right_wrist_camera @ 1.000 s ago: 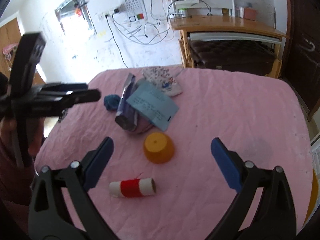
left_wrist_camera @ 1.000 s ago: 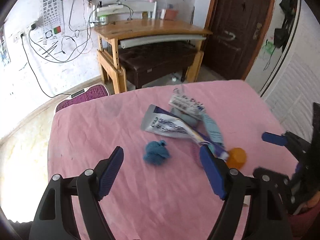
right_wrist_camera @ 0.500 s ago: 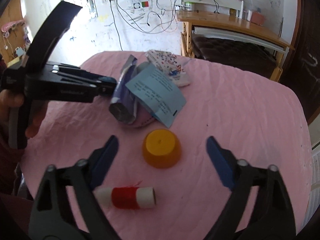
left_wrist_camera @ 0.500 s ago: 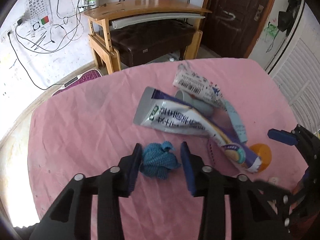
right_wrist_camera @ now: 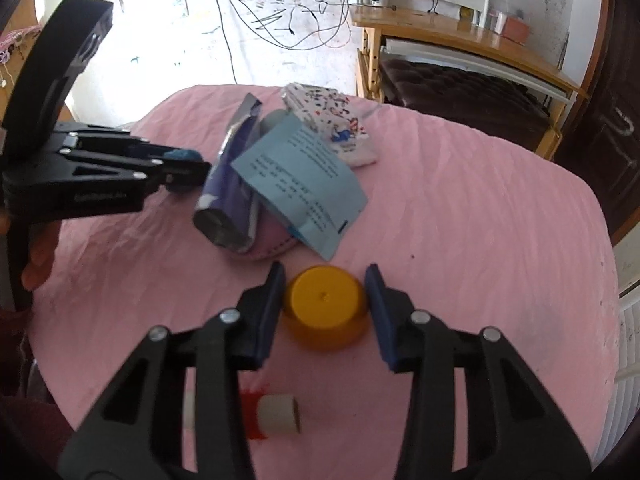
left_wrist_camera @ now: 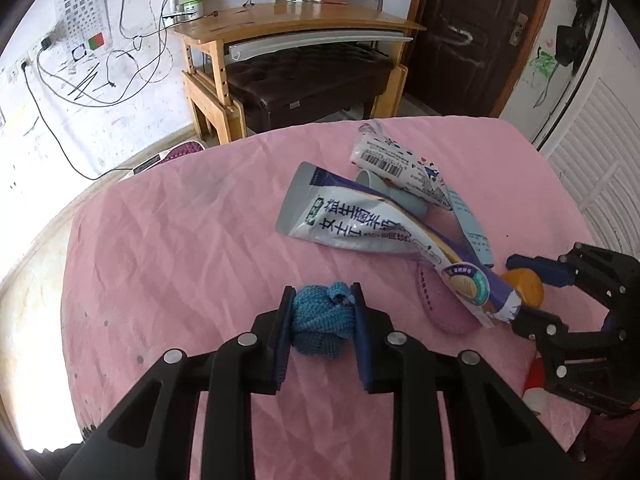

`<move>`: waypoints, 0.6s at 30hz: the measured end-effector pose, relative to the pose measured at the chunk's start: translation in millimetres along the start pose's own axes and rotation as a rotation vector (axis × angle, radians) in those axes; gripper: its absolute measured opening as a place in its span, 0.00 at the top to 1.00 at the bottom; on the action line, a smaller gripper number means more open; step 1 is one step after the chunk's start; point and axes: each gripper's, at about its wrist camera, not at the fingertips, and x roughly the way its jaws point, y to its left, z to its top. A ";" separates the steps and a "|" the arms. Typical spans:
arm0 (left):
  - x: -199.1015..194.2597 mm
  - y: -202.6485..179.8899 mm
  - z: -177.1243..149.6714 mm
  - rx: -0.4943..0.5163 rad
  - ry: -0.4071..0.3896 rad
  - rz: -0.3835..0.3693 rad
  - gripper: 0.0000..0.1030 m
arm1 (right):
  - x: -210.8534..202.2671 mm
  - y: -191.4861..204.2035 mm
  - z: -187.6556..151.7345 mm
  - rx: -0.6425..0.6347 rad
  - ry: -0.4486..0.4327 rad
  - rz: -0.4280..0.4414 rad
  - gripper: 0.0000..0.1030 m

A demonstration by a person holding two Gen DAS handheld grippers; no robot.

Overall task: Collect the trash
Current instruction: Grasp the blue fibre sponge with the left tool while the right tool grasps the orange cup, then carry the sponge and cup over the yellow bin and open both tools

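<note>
My left gripper (left_wrist_camera: pixel 322 296) is shut on a blue knitted wad (left_wrist_camera: pixel 322 326) on the pink tablecloth (left_wrist_camera: pixel 180 240). My right gripper (right_wrist_camera: pixel 325 276) has its pads touching both sides of an upturned orange cup (right_wrist_camera: pixel 326 312), which stands on the cloth; it also shows in the left wrist view (left_wrist_camera: pixel 524 288). Between them lies a pile: a purple-and-white pouch (left_wrist_camera: pixel 376 232), a light blue paper slip (right_wrist_camera: pixel 298 182), a spotted white wrapper (right_wrist_camera: pixel 332 124) and a pink knitted piece (left_wrist_camera: pixel 444 300).
A red-and-white thread spool (right_wrist_camera: pixel 272 416) lies under my right gripper near the table's front edge. A wooden desk (left_wrist_camera: pixel 288 28) with a dark bench (left_wrist_camera: pixel 312 76) stands beyond the table. A dark door (left_wrist_camera: pixel 476 32) is at the back right.
My left gripper moved in and closed on the blue wad. My right gripper moved forward over the orange cup and narrowed from wide open until its pads met the cup's sides.
</note>
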 end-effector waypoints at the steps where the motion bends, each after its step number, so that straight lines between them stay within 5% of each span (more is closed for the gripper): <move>1: -1.4 1.1 -1.0 -0.002 -0.002 0.002 0.78 | -0.7 0.4 -0.2 0.001 -0.002 0.000 0.62; 10: -24.4 5.7 2.5 -0.022 -0.039 0.009 0.78 | -30.9 -22.7 -0.9 0.070 -0.079 0.016 0.62; 18: -54.4 -56.2 28.7 0.041 -0.112 -0.063 0.78 | -82.4 -84.5 -23.2 0.193 -0.182 -0.042 0.62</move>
